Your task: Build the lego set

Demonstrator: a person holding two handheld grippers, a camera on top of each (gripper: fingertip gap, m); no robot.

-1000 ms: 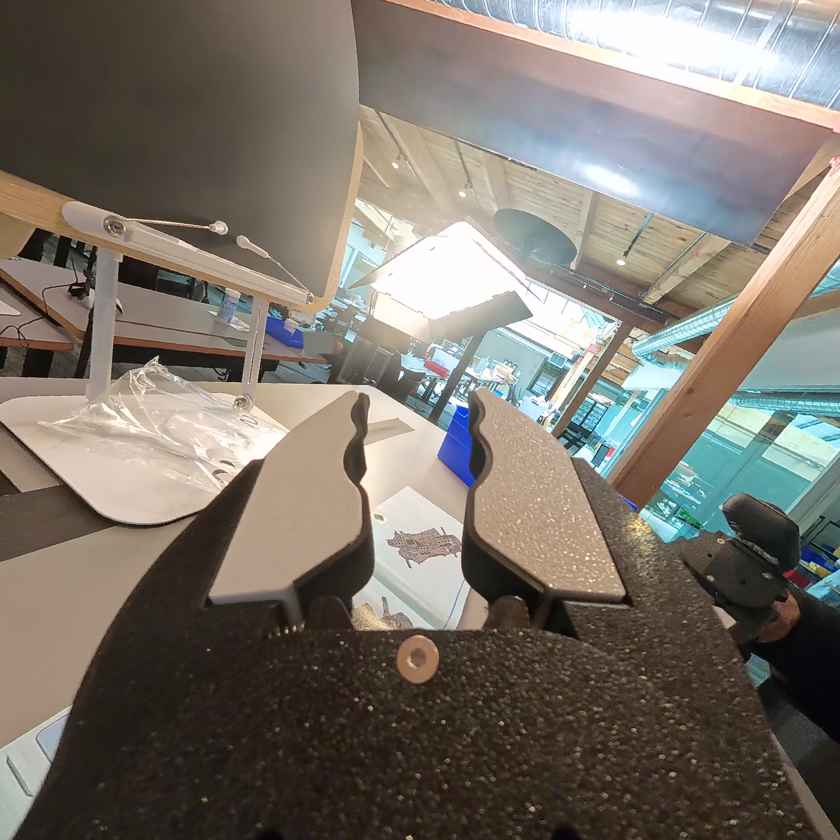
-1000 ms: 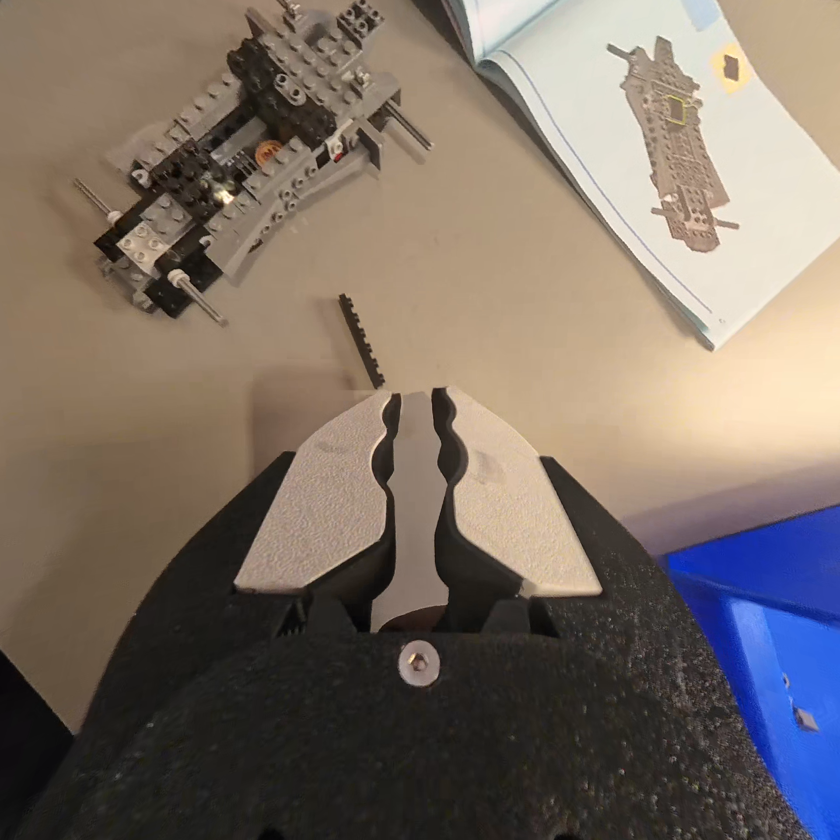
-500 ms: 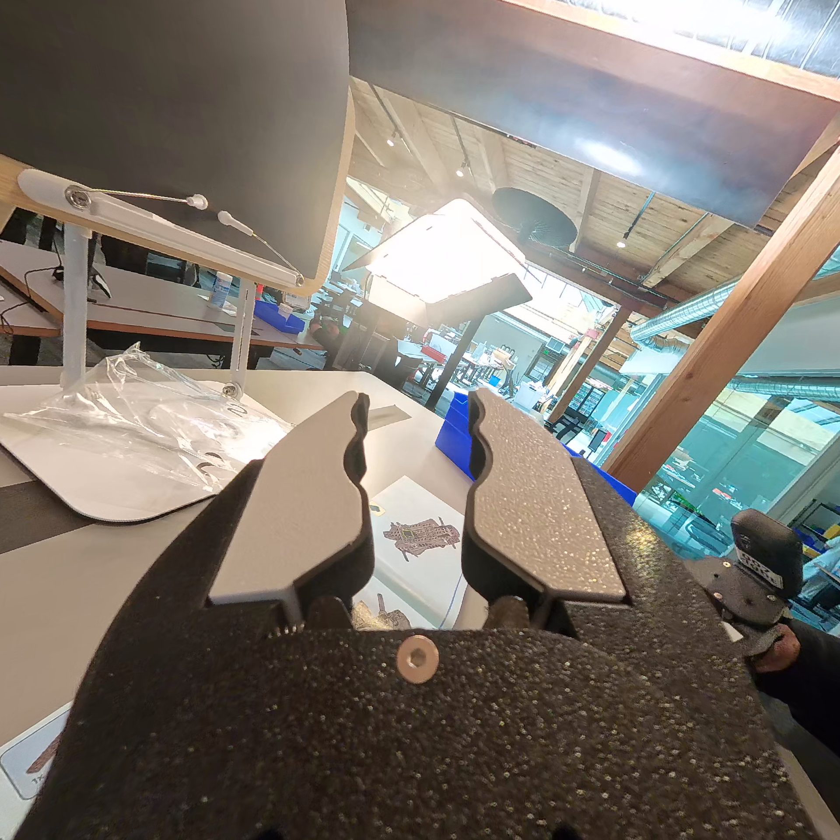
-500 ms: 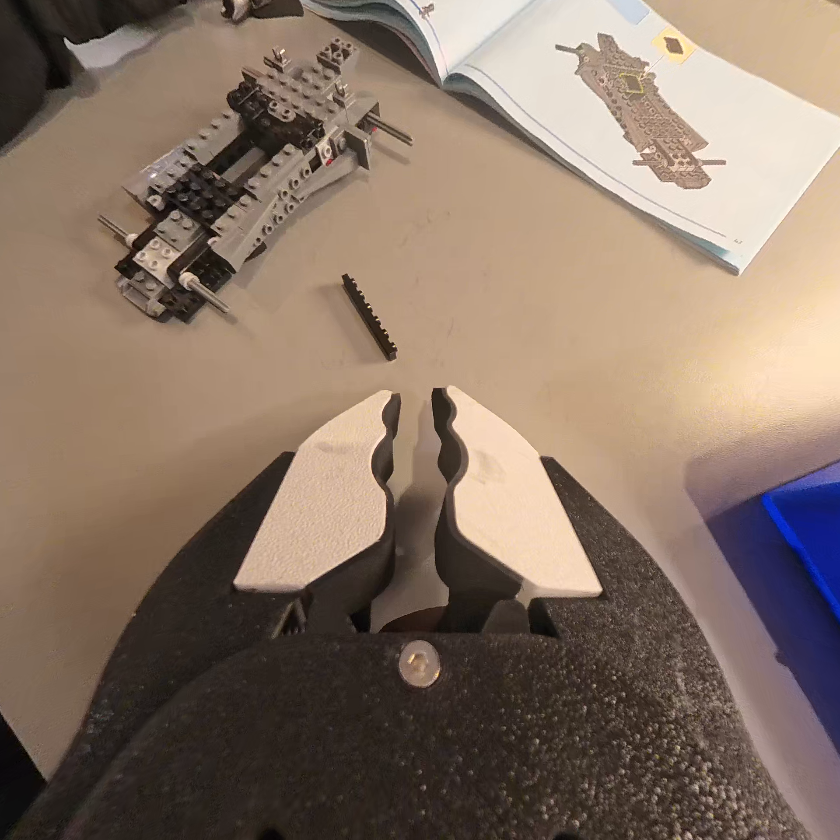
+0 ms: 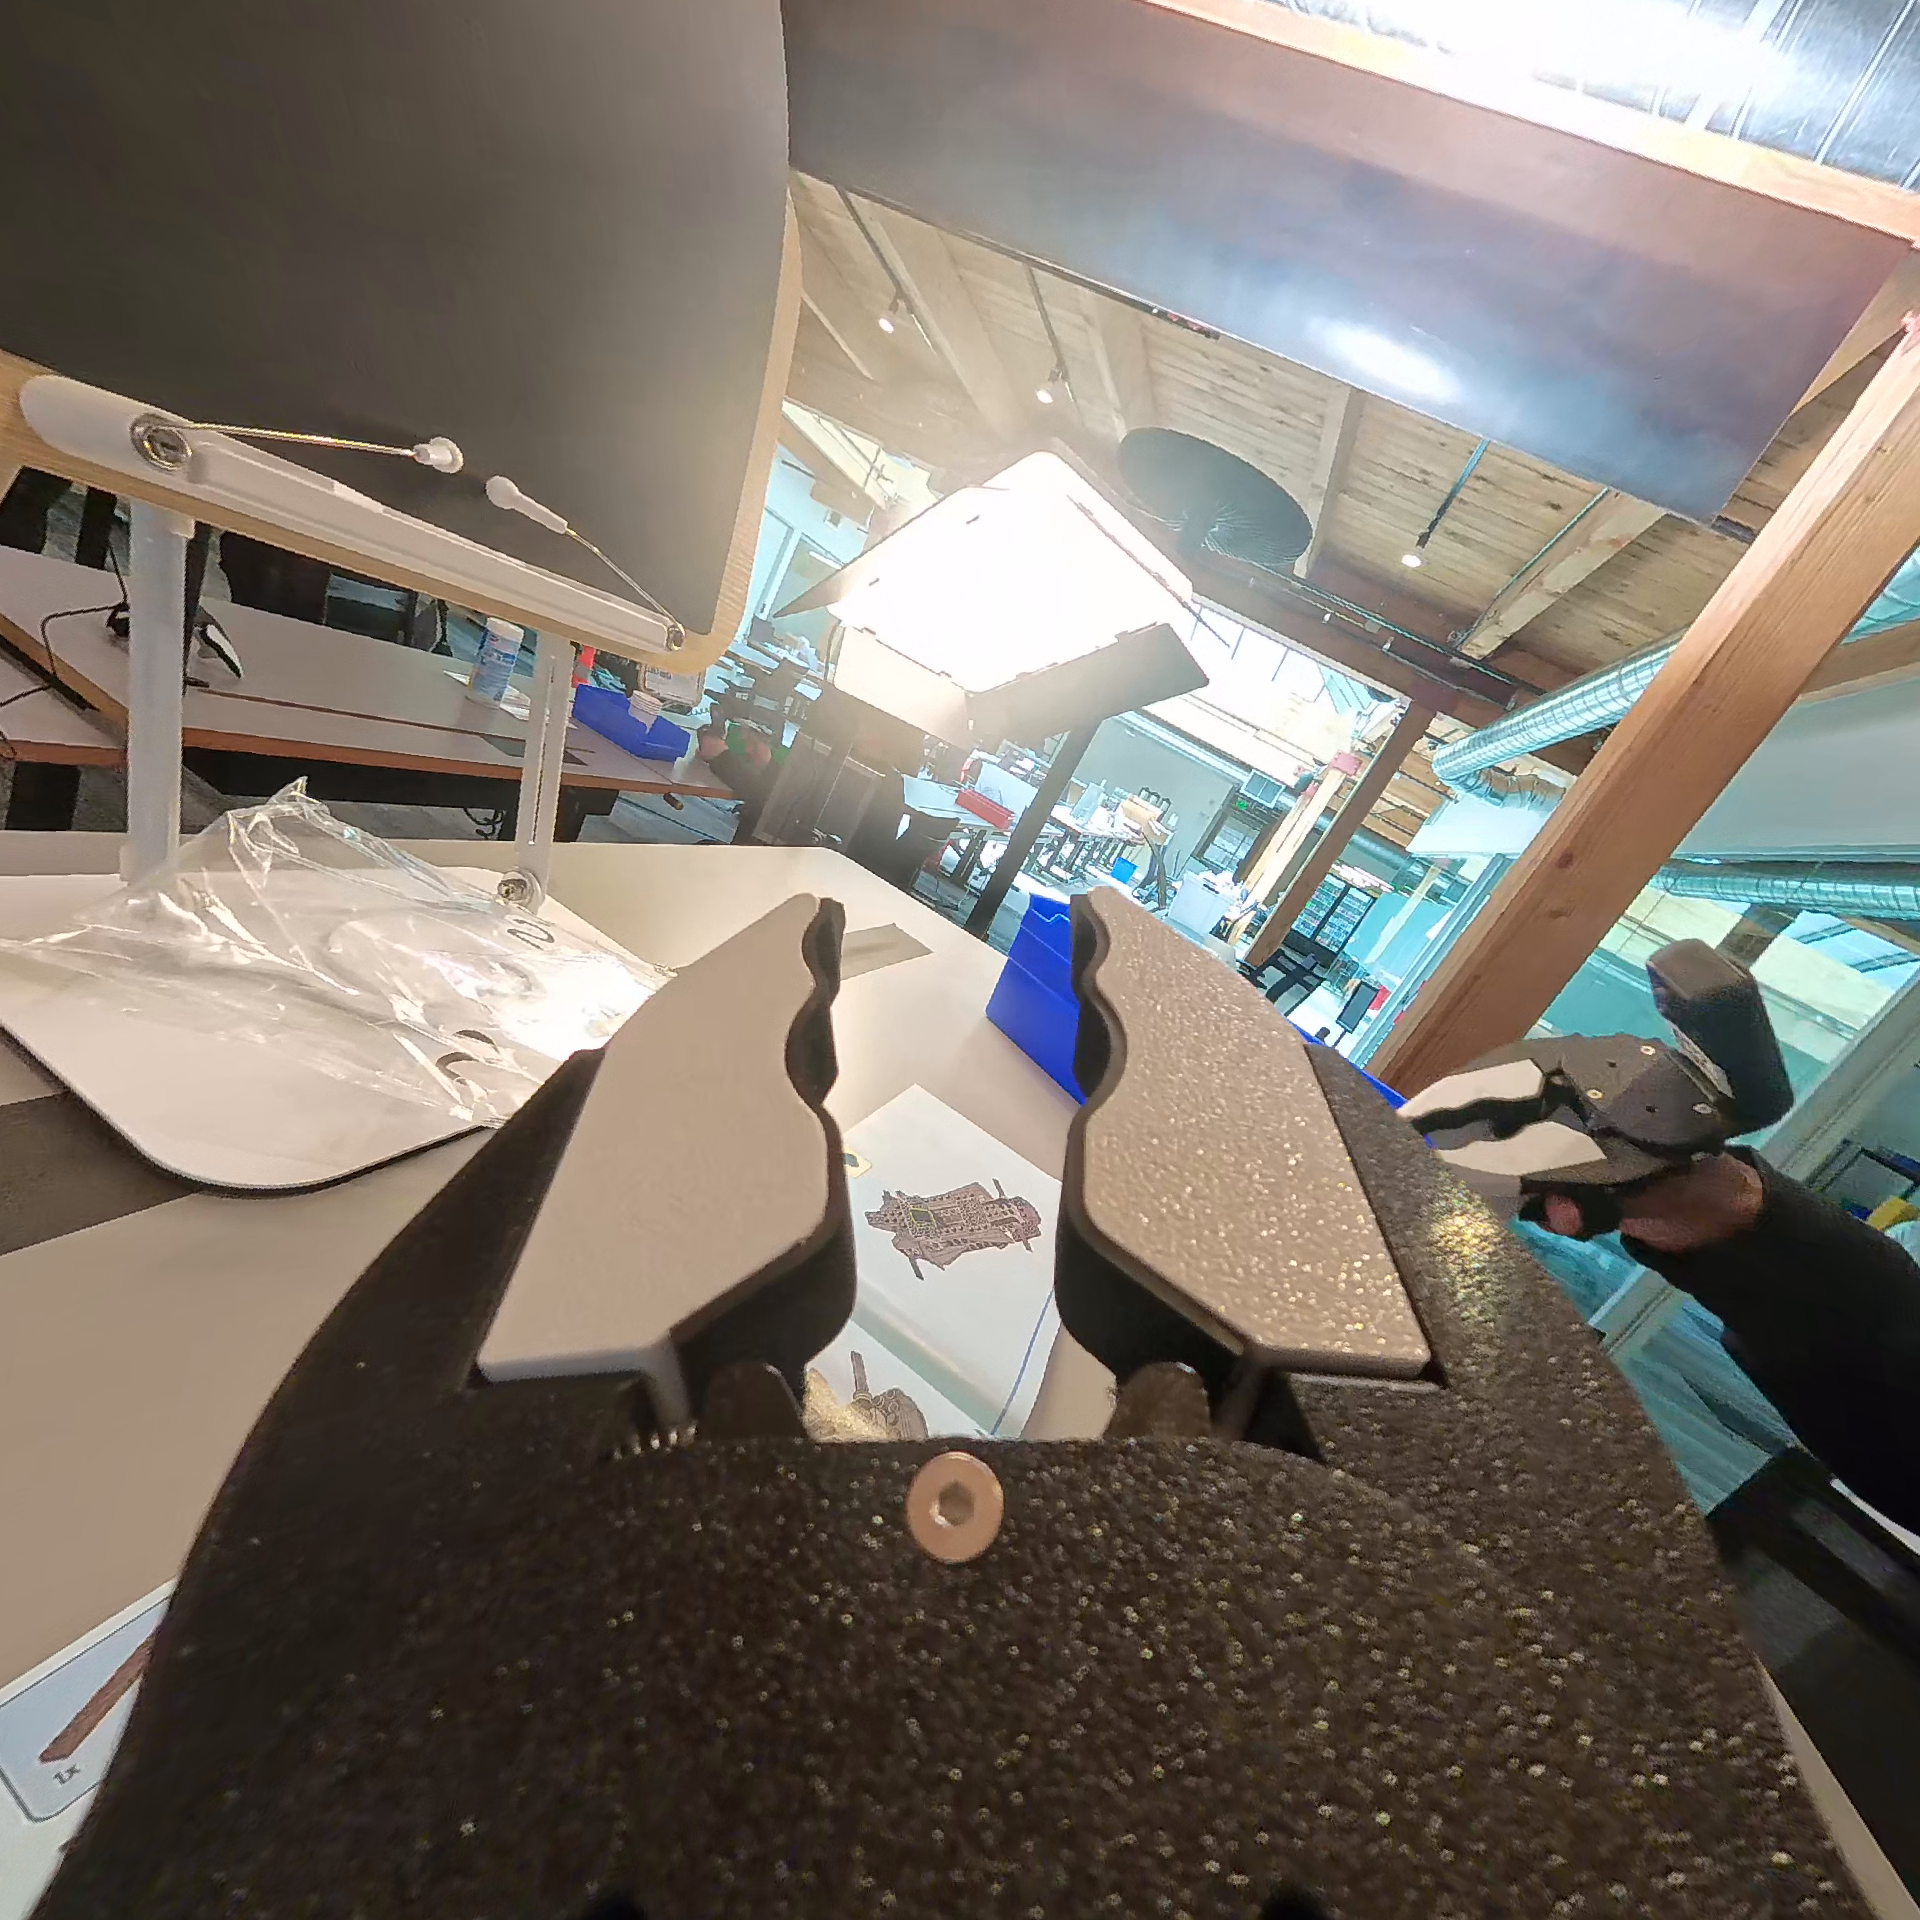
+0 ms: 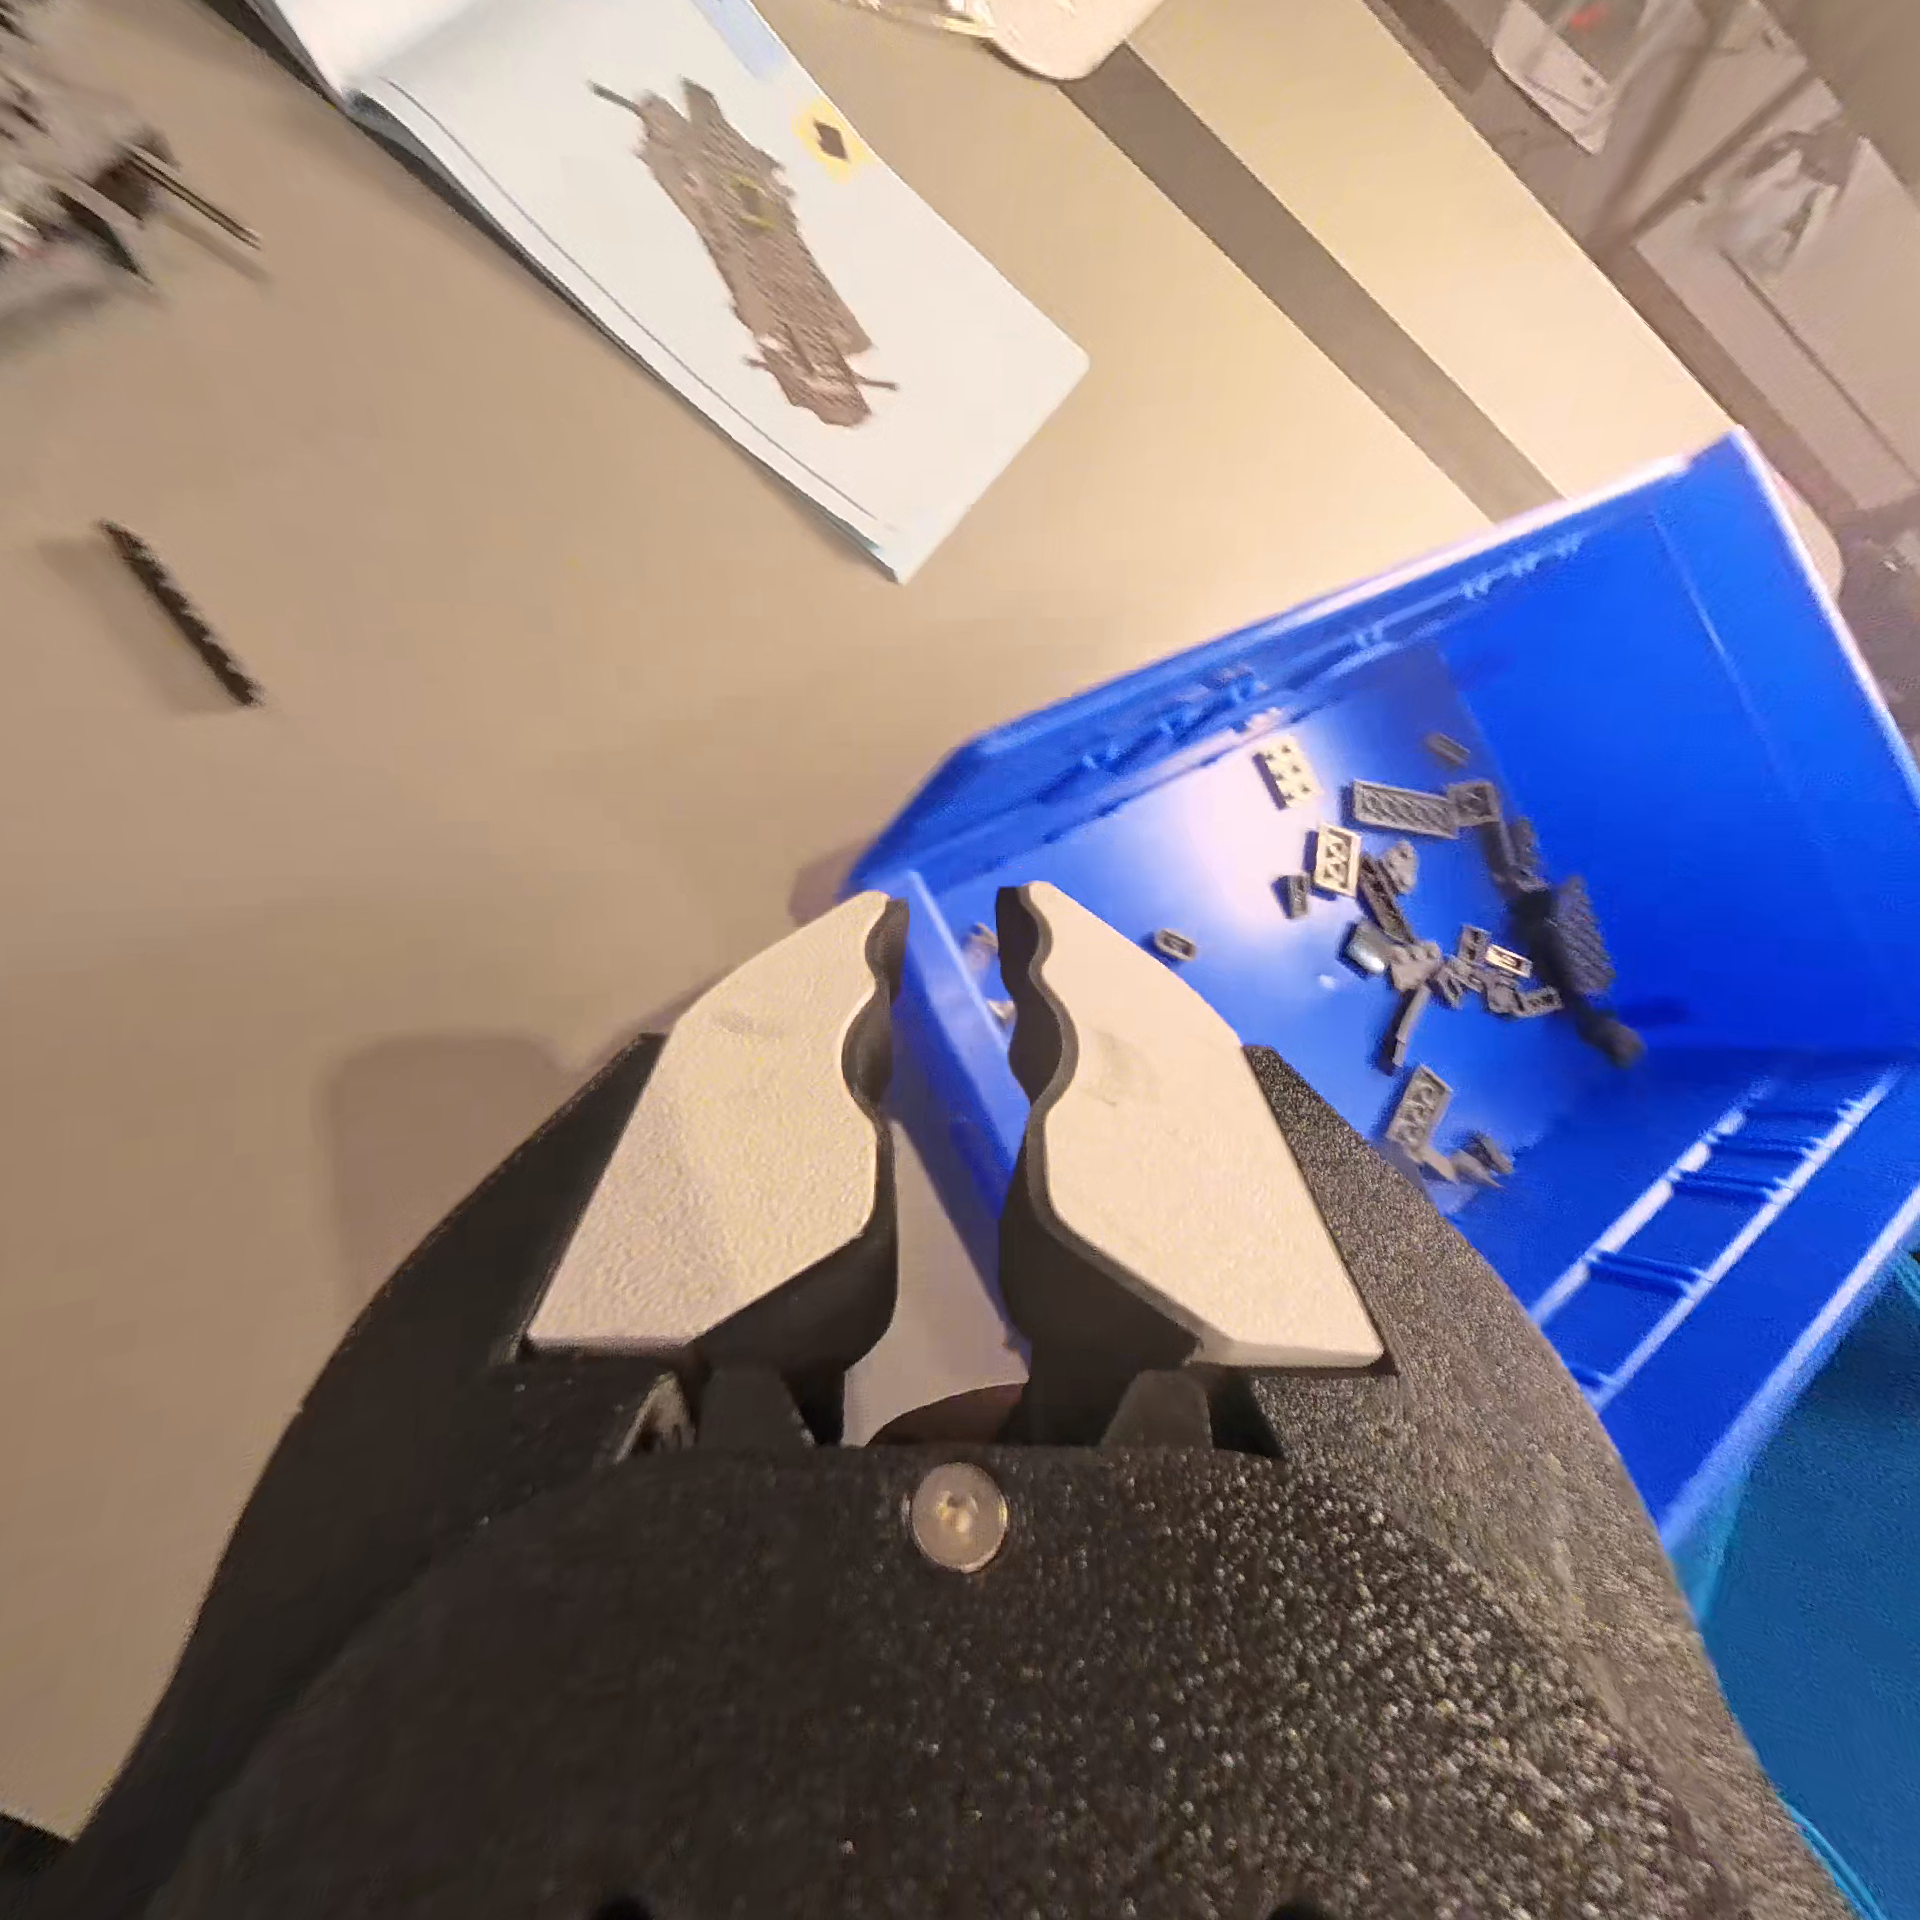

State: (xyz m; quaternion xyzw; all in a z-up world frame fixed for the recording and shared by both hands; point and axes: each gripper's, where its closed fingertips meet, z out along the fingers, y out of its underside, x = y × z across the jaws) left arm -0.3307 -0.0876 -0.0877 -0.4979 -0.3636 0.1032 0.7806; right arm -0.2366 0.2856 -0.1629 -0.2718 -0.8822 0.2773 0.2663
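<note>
1. Writing showed on the open pale-blue instruction booklet (image 6: 727, 260) and on a printed card (image 5: 73, 1725) at the lower left edge of the left wrist view, and black marks on the clear crinkled plastic bag (image 5: 312, 977); none of it is copied here; the booklet's page carried a drawing of a grey brick model and a small yellow box.
2. The left gripper (image 5: 951, 914) stood with its jaws well apart and nothing between them; it was raised above the pale table (image 5: 156, 1351), tilted up toward the room, with the booklet's page showing through the gap.
3. The right gripper (image 6: 951, 904) had its jaws a narrow way apart and bare; its tips hung over the near corner of the bright blue plastic bin (image 6: 1714, 644), whose near wall showed through the gap without being pinched.
4. Inside the bin lay a scatter of small grey toy-brick plates (image 6: 1455, 935).
5. A thin black studded strip (image 6: 177, 613) lay alone on the table, well left of the bin; a blurred grey brick model (image 6: 62, 208) sat at the upper left edge.
6. The bag rested on the white base of a tilted dark board stand (image 5: 364, 260); a wooden post (image 5: 1662, 727) rose at the right.
</note>
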